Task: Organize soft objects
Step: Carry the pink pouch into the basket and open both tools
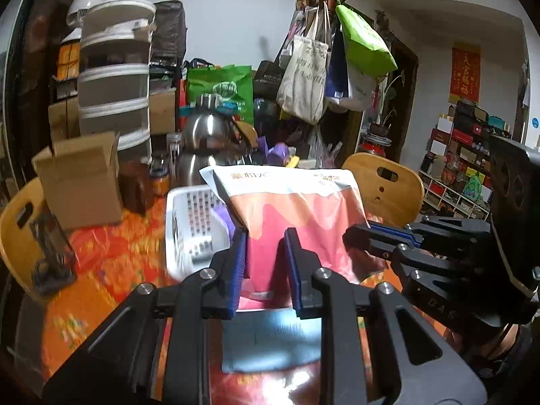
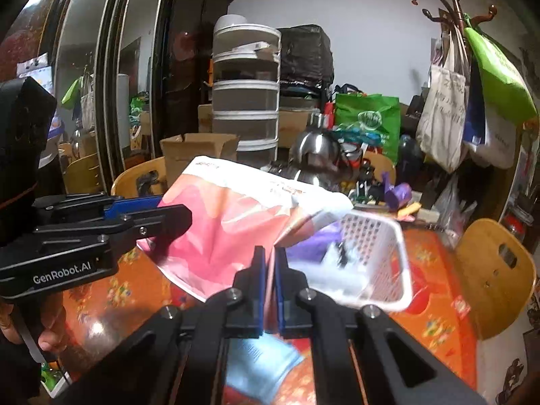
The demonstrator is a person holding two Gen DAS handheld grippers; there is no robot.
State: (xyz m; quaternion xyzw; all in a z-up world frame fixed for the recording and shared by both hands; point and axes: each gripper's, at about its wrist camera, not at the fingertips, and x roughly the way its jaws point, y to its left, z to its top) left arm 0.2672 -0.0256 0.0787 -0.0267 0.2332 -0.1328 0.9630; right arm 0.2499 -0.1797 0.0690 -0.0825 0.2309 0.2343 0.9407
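Observation:
A soft pink and white packet (image 1: 297, 216) hangs in the air over the table, held by both grippers. My left gripper (image 1: 265, 236) is shut on its lower left part. My right gripper (image 2: 269, 253) is shut on its lower right edge, and shows in the left wrist view (image 1: 357, 236) at the packet's right side. The left gripper shows in the right wrist view (image 2: 162, 216) at the packet's left side. Behind the packet stands a white mesh basket (image 1: 189, 222) with a purple soft thing (image 2: 317, 246) in it. A light blue soft pack (image 1: 270, 341) lies on the table below.
The table has an orange flowered cloth (image 1: 111, 256). A cardboard box (image 1: 81, 182), a steel kettle (image 1: 206, 148) and a tiered mesh container (image 1: 114, 77) stand behind. Wooden chairs (image 1: 388, 185) are at the sides. Bags hang on a coat rack (image 1: 324, 50).

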